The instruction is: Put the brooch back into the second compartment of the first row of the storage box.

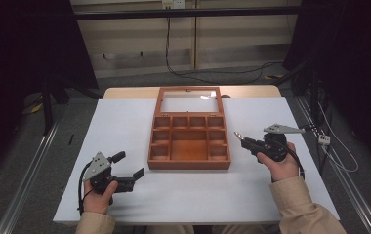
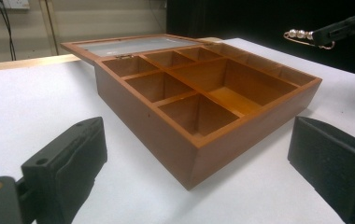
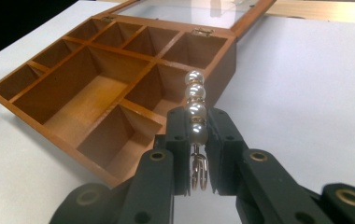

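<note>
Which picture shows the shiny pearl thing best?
The right gripper view: the pearl clip sits close up, pinched in the right claw, each bead clear. The left gripper view shows it small and far off, beyond the wooden box. In the high view it is a tiny glint.

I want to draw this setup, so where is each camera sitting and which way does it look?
High view: above the person's side, looking forward and down on the white table; shows both hands, beige sleeves, and the open brown wooden compartment box.
Left gripper view: rides the left gripper, low over the table, facing the box corner; its black jaws stand apart.
Right gripper view: rides the right gripper, facing the box; its jaws pinch a string of pearl beads.
All three share the box.
</note>
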### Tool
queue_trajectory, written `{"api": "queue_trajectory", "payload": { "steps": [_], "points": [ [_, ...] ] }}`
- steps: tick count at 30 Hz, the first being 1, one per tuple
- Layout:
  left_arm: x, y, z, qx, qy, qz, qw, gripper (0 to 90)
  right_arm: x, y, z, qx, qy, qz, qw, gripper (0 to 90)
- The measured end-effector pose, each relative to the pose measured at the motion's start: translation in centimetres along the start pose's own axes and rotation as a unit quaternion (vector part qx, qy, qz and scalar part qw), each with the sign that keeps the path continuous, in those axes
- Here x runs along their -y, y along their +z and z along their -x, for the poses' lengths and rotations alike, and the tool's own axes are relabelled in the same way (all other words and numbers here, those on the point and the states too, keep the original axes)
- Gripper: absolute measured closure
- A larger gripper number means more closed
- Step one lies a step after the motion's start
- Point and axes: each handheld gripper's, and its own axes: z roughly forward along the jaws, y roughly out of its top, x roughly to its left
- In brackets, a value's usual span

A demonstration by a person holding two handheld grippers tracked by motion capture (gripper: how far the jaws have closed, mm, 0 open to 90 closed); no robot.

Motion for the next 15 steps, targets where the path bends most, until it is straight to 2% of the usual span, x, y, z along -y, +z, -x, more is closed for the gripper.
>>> {"api": "queue_trajectory", "payload": {
  "steps": [15],
  "points": [
    [0.0, 0.0, 0.0, 0.001, 0.0, -0.002, 1.0, 4.5, -2.0, 1.1, -0.7, -0.02, -0.01, 0.005, 0.9997, 80.5]
  ]
}}
